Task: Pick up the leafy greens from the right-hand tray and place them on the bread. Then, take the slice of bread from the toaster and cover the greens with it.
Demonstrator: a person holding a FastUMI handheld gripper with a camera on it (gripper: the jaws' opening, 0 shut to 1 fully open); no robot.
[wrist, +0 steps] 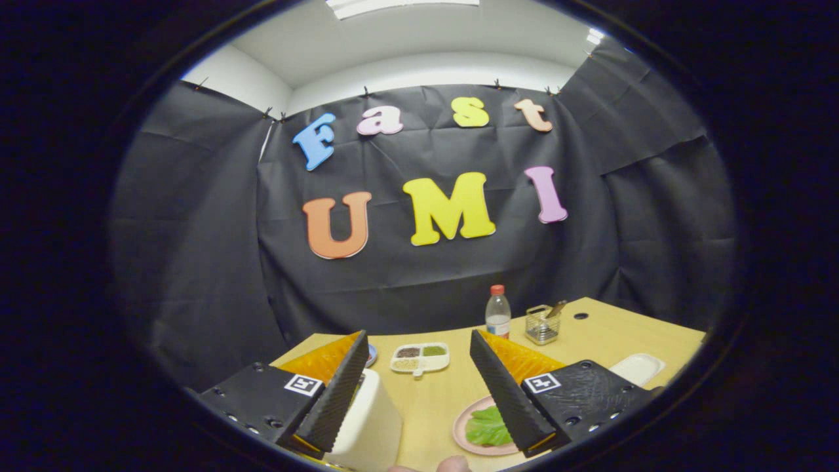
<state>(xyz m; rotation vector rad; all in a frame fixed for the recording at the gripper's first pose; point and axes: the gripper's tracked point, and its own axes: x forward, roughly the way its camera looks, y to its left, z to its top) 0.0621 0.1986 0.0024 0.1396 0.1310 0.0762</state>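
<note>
Hovering over the desk, fingers spread, nothing held

Looking forward along the hand-held gripper [419, 393]: its two black ribbed fingers [337, 393] stand wide apart, released, with only bare desk between them. Each finger has an orange backing, and a square marker sits on the black block behind it.

The wooden desk [446, 393] runs ahead to the black cloth wall.

The leafy greens [486, 427] lie on a pink plate [462, 429], just inside the right finger and partly hidden behind it. The greens are bright green and crinkled. Whether bread lies under them cannot be told.

A white, round-cornered box, apparently the toaster [370, 419], stands just inside the left finger, its left side covered by that finger. No slot or slice can be made out from this angle.

Beyond the fingers, near the middle of the desk, sits a small white divided dish [420, 358] with dark and green fillings. Farther back and to the right stand a clear bottle with a red cap [497, 313] and, just beside it, a small wire basket [541, 325] with something sticking out of it. A white tray [636, 367] lies beyond the right finger's block, near the desk edge. A dark round hole [581, 316] marks the desk top behind the basket.
</note>
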